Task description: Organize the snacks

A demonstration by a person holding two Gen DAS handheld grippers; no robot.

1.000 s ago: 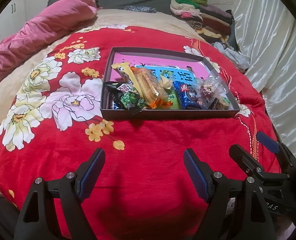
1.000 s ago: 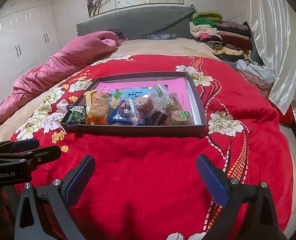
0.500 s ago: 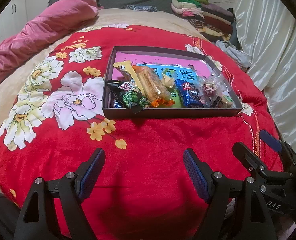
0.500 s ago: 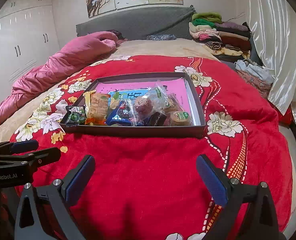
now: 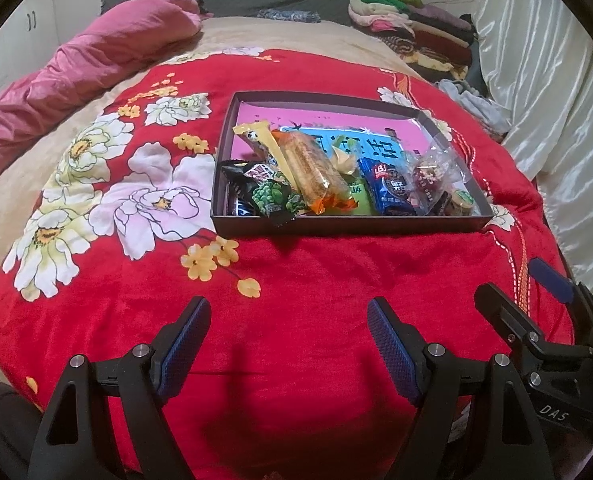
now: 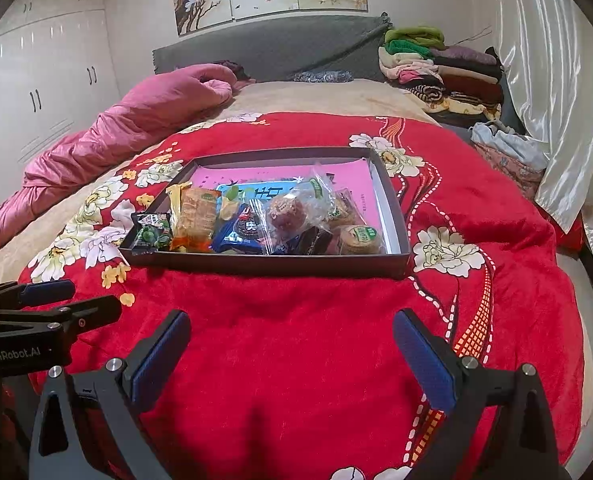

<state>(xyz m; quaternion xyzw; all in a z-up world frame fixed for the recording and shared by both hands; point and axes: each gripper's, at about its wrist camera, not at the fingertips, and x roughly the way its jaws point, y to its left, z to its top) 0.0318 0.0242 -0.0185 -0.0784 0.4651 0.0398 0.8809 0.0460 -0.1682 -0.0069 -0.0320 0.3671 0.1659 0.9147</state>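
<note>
A dark shallow tray (image 5: 348, 227) sits on the red flowered blanket (image 5: 296, 280) in the middle of the frame, its snacks (image 5: 316, 176) heaped along the near edge: a green-and-black packet (image 6: 151, 233) at the left, an orange-wrapped bar (image 6: 195, 218), a blue packet (image 6: 242, 232) and clear-bagged pastries (image 6: 292, 212) to the right. Low in each frame, the left gripper (image 5: 288, 320) and right gripper (image 6: 290, 330) hang over bare blanket, fingers spread wide and grasping nothing, well short of the tray.
</note>
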